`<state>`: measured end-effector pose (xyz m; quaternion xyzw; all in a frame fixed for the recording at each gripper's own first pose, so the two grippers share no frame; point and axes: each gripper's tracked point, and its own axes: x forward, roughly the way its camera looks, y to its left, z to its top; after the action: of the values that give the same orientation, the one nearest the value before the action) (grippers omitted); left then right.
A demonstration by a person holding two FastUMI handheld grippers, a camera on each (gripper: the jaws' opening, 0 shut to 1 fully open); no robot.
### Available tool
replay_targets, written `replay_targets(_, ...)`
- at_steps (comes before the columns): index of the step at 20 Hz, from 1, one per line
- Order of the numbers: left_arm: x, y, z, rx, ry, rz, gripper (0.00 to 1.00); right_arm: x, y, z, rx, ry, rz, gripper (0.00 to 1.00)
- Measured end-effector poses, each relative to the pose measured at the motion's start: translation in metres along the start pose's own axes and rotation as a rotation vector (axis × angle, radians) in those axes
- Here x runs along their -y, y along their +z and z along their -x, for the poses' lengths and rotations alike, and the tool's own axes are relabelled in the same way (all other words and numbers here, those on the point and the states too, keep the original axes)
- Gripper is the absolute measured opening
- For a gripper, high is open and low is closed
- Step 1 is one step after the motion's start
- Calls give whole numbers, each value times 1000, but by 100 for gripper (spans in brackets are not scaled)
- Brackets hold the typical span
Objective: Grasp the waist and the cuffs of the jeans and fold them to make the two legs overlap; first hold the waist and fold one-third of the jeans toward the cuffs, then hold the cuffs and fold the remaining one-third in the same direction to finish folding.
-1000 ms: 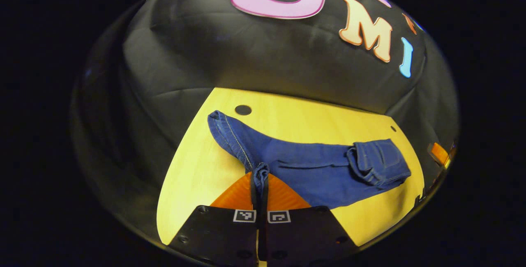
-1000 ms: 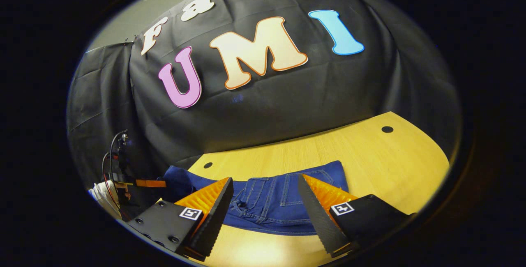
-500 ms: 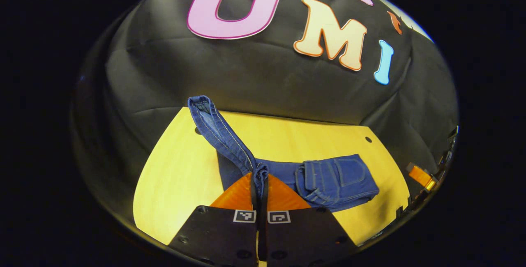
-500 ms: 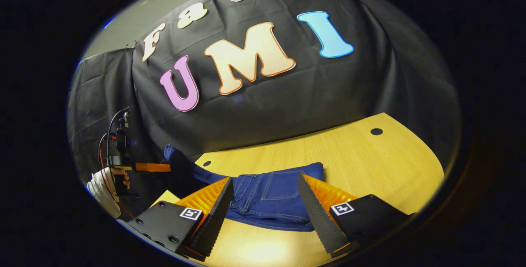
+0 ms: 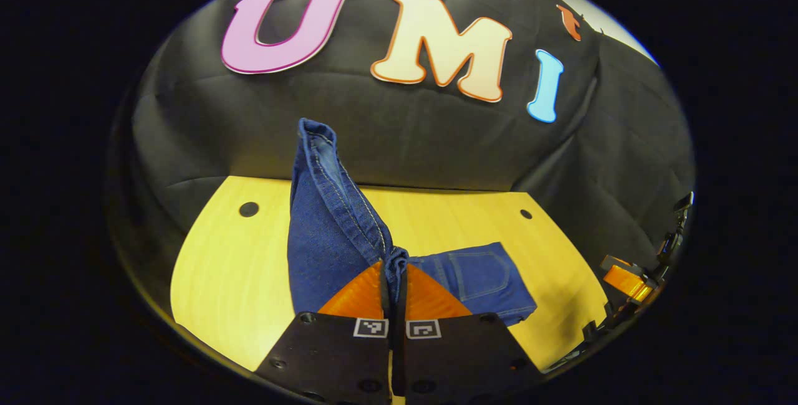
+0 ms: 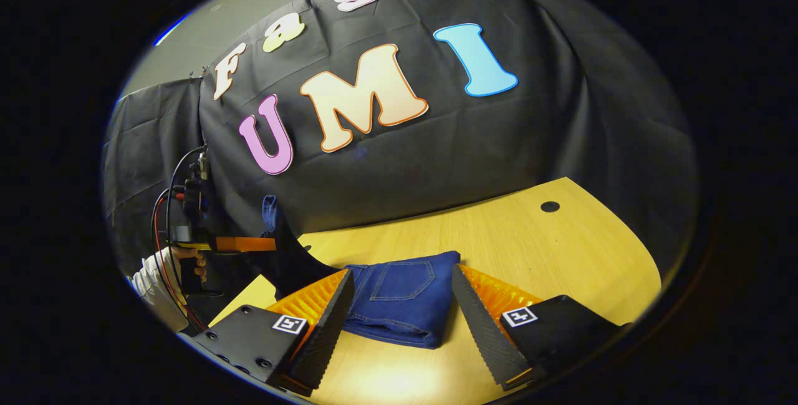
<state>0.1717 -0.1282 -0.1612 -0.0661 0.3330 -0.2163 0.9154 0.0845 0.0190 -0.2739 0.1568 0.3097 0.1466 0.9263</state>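
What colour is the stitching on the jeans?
Pale tan thread on dark blue jeans, clearest in the left gripper view along the raised leg's seam.

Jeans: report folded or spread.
Partly folded. The jeans' waist end lies doubled on the table; the left gripper holds the cuffs up.

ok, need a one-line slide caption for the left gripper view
Left hand-held gripper shut on the jeans' cuff end, lifting it off the wooden table toward the folded waist section.
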Motion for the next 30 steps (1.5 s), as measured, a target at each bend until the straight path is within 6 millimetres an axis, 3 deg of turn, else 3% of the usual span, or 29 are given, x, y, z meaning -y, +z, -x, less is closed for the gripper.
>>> replay_targets(9, 103, -11, -59, -5, -148, -16, 0, 41, 2, 20, -16, -23, 20, 98)
replay_targets(14, 123, -51, -96, -41, -117, -19, 0, 60, 1, 28, -34, -31, 33, 98)
replay_targets(20, 142, -100, -118, -62, -76, -113, 1, 69, 3, 26, -42, -15, 51, 98)
replay_targets(21, 146, -105, -122, -57, -82, -114, 19, 67, 4, 26, -41, -8, 53, 98)
replay_targets(23, 149, -105, -109, -33, -74, -105, 56, 59, 6, 27, -31, 15, 56, 98)
replay_targets(25, 149, -92, -94, 31, -35, -113, 93, 50, 16, 33, 1, 26, 77, 97)
replay_targets(26, 148, -83, -83, 71, -17, -113, 95, 45, 22, 37, 27, 25, 92, 97)
replay_targets(30, 145, -31, -7, 285, 17, -93, 96, 6, 58, 70, 202, -19, 182, 98)
